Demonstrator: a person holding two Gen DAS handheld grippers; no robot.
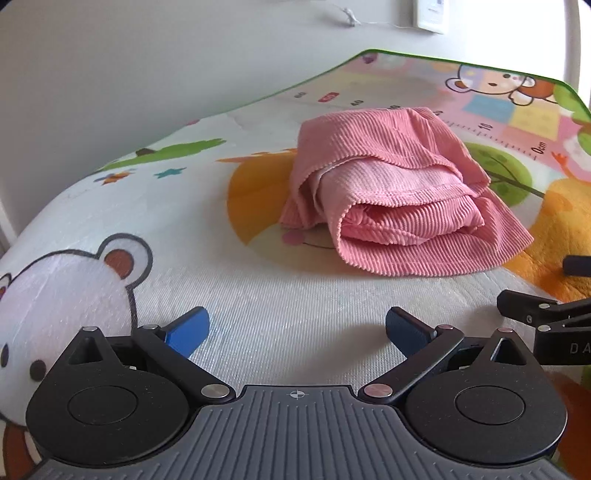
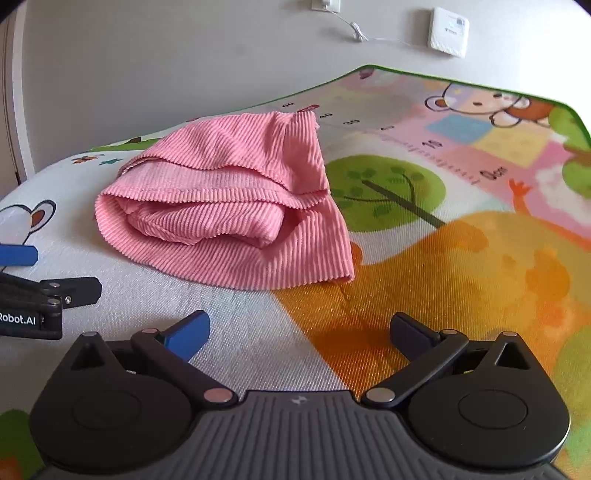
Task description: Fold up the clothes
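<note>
A pink ribbed garment lies folded in a loose bundle on the cartoon play mat; it also shows in the right wrist view. My left gripper is open and empty, a short way in front of the garment and to its left. My right gripper is open and empty, in front of the garment's right corner. Each gripper shows at the edge of the other's view, the right one and the left one.
The mat's green-trimmed far edge lies near a grey wall. A white box and a cable are on the wall. The mat extends to the right of the garment.
</note>
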